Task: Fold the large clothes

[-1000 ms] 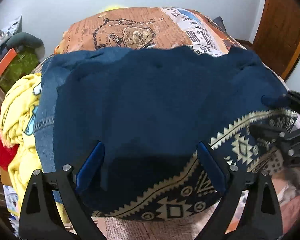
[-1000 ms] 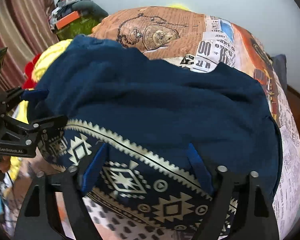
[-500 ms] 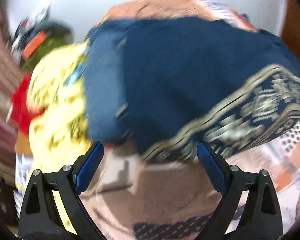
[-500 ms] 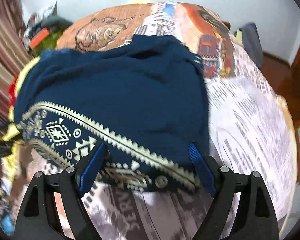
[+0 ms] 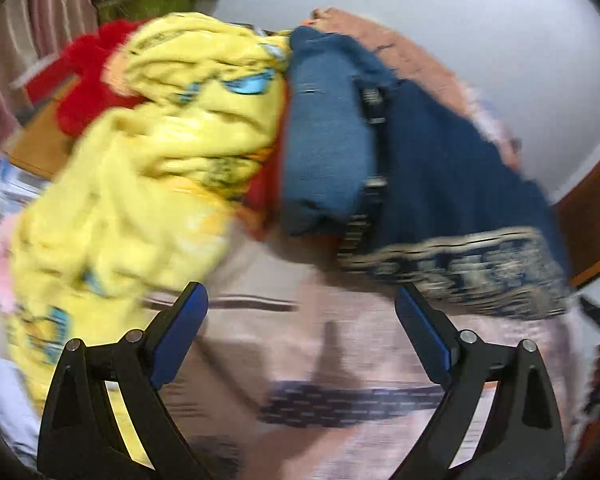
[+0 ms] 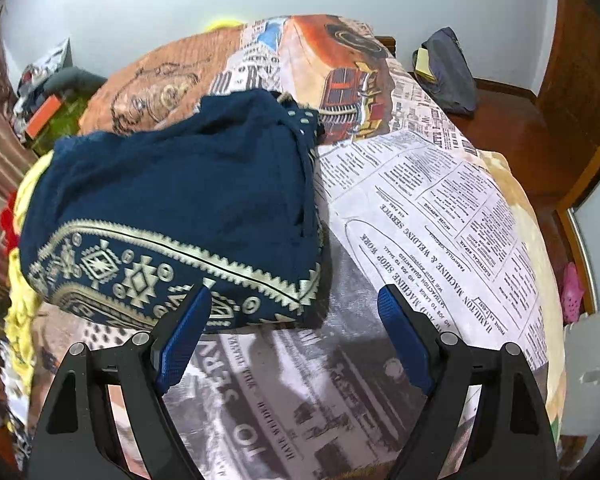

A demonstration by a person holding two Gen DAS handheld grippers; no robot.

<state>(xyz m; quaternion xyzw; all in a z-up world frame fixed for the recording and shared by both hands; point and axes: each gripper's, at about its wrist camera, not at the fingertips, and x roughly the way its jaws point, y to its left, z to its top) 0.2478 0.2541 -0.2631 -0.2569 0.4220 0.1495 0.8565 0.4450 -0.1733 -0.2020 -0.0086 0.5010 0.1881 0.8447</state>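
Navy garment (image 6: pixel 172 208) lies folded on the bed (image 6: pixel 440 208), patterned border edge toward you. Your right claw (image 6: pixel 290 328) stands apart and empty, with the garment's near right corner just ahead and left of it. Your left claw (image 5: pixel 300 328) is also apart and empty over bare bedspread; the garment (image 5: pixel 440 168) sits up and to its right, and the yellow pile (image 5: pixel 148 152) up and left. Left view is blurred. The right claw looks nearer the garment.
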